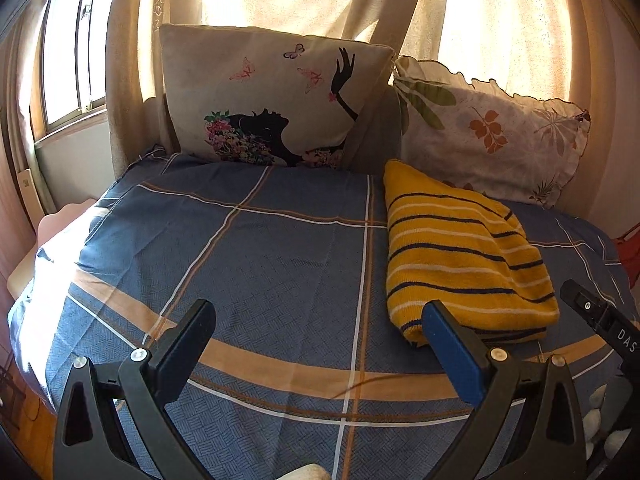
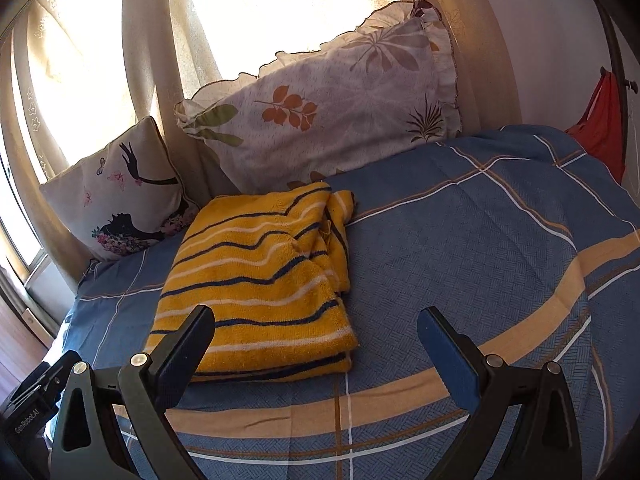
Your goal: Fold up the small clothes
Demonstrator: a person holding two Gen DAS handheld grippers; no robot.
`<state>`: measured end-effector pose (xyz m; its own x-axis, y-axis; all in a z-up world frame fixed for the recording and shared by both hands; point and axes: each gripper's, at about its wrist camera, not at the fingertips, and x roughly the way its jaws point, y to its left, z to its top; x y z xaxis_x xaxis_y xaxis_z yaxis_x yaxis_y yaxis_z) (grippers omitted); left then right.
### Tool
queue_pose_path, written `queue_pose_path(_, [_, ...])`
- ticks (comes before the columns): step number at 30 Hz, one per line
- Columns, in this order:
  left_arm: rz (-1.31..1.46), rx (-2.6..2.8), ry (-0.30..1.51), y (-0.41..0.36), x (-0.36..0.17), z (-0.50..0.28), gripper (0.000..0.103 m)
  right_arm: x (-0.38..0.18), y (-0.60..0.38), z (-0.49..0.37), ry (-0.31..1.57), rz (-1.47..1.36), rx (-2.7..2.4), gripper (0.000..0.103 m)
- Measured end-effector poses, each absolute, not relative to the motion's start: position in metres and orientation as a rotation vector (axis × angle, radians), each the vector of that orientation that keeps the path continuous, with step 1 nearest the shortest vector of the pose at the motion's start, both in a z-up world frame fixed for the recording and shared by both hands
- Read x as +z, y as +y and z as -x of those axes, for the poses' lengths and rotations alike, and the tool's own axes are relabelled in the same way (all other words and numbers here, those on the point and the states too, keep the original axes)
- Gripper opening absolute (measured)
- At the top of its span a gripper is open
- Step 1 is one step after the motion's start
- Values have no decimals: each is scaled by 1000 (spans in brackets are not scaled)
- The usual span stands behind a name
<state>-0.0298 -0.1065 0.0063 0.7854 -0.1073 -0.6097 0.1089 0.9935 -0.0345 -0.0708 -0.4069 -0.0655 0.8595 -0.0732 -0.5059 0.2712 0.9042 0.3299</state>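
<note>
Now your left gripper point(image 1: 316, 328) and right gripper point(image 2: 316, 336) gape empty, the folded yellow striped knit sweater point(image 2: 260, 280) lying just beyond their jaws on the blue plaid bedsheet point(image 2: 460, 240).

"DAS" on right gripper point(image 1: 600, 316) body; "GenRobot.AI" on left gripper point(image 2: 32, 412) body.

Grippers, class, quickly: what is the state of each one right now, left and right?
Left gripper: open, holding nothing, above the bedsheet.
Right gripper: open, holding nothing; the folded yellow striped garment lies beyond its left finger.
</note>
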Motion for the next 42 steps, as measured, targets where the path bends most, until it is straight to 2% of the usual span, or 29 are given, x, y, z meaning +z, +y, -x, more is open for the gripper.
queue_pose_path(15, [-8,-146,771,-116,-20,12,103,-81,-381,45,643,-276,-141,103])
queue_pose_path(42, [31,-176,812,-114,-26,9,102,-79,-369,45,666,-213,-147,103])
